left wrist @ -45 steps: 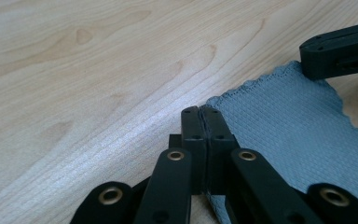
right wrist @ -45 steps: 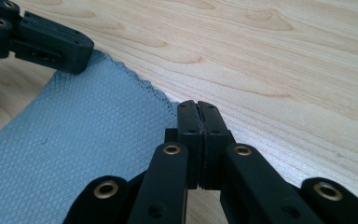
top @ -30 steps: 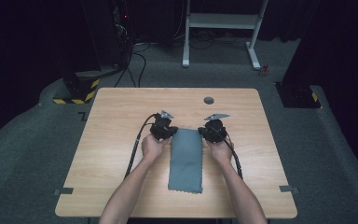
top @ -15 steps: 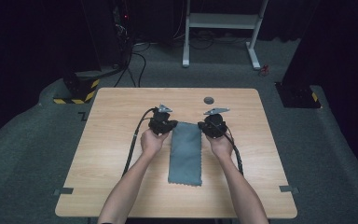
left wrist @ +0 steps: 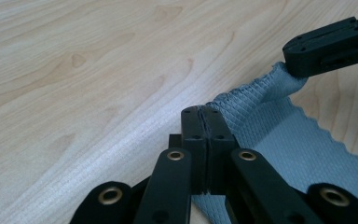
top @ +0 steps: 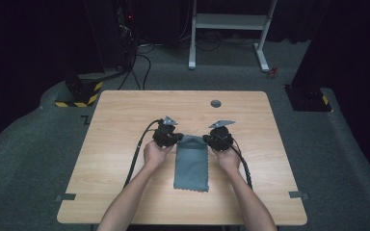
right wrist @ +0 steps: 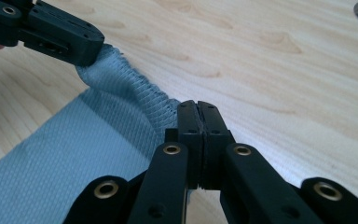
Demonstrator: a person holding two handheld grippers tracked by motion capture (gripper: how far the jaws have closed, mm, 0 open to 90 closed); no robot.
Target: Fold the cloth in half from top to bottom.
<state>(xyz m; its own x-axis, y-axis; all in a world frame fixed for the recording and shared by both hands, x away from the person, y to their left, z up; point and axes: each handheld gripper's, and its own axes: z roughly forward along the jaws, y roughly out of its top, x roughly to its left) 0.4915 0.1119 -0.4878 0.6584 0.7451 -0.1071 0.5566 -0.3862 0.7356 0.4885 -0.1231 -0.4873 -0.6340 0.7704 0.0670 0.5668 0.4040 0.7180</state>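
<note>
Lying flat on the desk, the cloth is grey-blue and long, like a strip folded over. It sits near the middle of the desk, closer to the person's side. Up close it has a tiny diamond weave, and its edge is cut in small zigzags. The far end is lifted a little and puckers where it is pinched.

The left claw is clamped tight on the far left corner of the cloth, its jaws pressed together with the cloth between them. The right claw is clamped the same way on the far right corner. The far edge sags a bit between the two claws.

A round hole is in the desk, well past the cloth.
</note>
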